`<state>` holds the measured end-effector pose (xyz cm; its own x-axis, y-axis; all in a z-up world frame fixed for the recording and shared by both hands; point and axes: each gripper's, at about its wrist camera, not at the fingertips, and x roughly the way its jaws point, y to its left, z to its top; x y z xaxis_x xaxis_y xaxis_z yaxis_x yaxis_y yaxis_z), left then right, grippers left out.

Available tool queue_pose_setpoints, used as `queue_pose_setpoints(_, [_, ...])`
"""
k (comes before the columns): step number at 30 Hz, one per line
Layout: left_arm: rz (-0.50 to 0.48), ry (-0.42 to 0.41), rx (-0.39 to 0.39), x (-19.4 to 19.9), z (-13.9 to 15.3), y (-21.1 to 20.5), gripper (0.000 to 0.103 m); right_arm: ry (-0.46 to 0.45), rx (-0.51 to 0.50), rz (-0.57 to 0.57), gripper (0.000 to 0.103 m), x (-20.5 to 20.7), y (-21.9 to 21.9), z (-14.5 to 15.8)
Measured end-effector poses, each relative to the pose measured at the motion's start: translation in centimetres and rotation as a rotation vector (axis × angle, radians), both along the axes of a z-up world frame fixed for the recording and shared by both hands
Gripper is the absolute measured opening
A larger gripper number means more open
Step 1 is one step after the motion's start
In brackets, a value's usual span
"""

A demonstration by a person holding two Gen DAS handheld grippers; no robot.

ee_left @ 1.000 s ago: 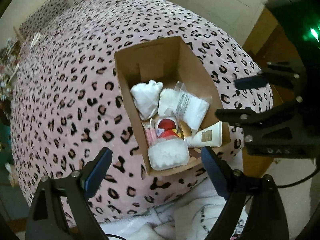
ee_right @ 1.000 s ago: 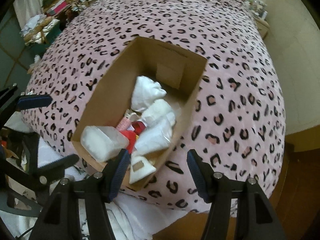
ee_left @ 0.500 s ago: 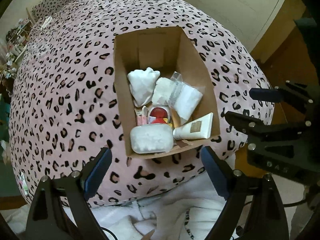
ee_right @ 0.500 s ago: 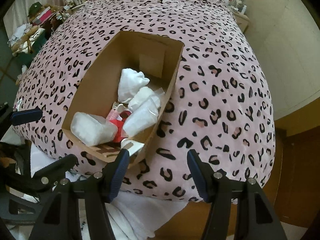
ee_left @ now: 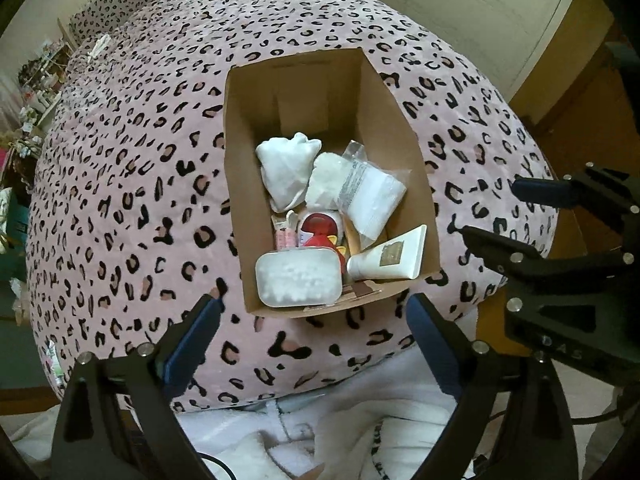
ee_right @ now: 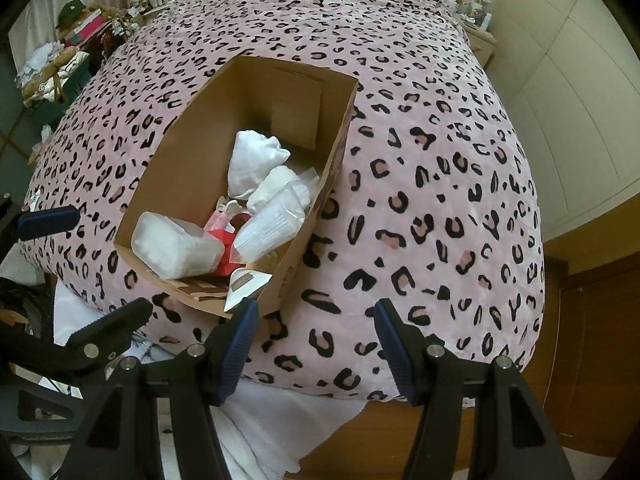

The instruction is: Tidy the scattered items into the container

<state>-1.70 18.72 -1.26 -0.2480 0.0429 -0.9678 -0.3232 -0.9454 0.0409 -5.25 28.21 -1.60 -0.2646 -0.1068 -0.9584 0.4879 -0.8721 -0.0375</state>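
Both jaws released, nothing gripped: left gripper (ee_left: 312,324) spread wide just short of the box's near end, right gripper (ee_right: 316,328) spread wide off the box's near right corner, over bare blanket.

Cardboard box (ee_left: 384,120) sits open-topped on the leopard-print blanket (ee_left: 132,184), near the foot edge of the bed. Near end wall is folded down low; the other 3 walls stand tall. All visible items are inside, packed into the near half: clear tub of white puffs (ee_left: 298,278) against the low near edge, cream tube (ee_left: 390,256) in the near right corner with its flat end leaning on the right wall, red-and-white item (ee_left: 320,230) and pink packet (ee_left: 286,236) wedged mid-box, clear bag of white pads (ee_left: 370,196) by the right wall, white crumpled cloth (ee_left: 286,170) toward the left wall. Far half of the box floor is bare cardboard.

From the right wrist view the tube's (ee_right: 244,284) end pokes over the flattened near edge.

Open room: wide stretch of blanket left, right and beyond the box. Bed edge drops off just below the box's near end onto white fabric (ee_left: 360,428); wooden bed frame (ee_right: 400,432) shows under the blanket's foot edge. Wardrobe doors (ee_right: 580,100) stand beyond the bed's right side, cluttered shelves (ee_right: 80,40) at far left.
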Motion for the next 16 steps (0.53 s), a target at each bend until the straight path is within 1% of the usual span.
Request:
queue_pose_setpoints(10, [0.016, 0.027, -0.004, -0.5, 0.0, -0.2, 0.098, -0.013, 0.0, -0.003, 0.062, -0.2, 0.3, -0.5])
queue_pose_setpoints(13, [0.026, 0.018, 0.006, -0.7, -0.1, -0.4, 0.098, -0.02, 0.003, -0.005, 0.062, -0.4, 0.4, -0.8])
queue_pose_setpoints(16, [0.022, 0.005, -0.001, -0.7, -0.2, -0.2, 0.098, -0.023, 0.005, -0.005, 0.062, -0.6, 0.5, -1.0])
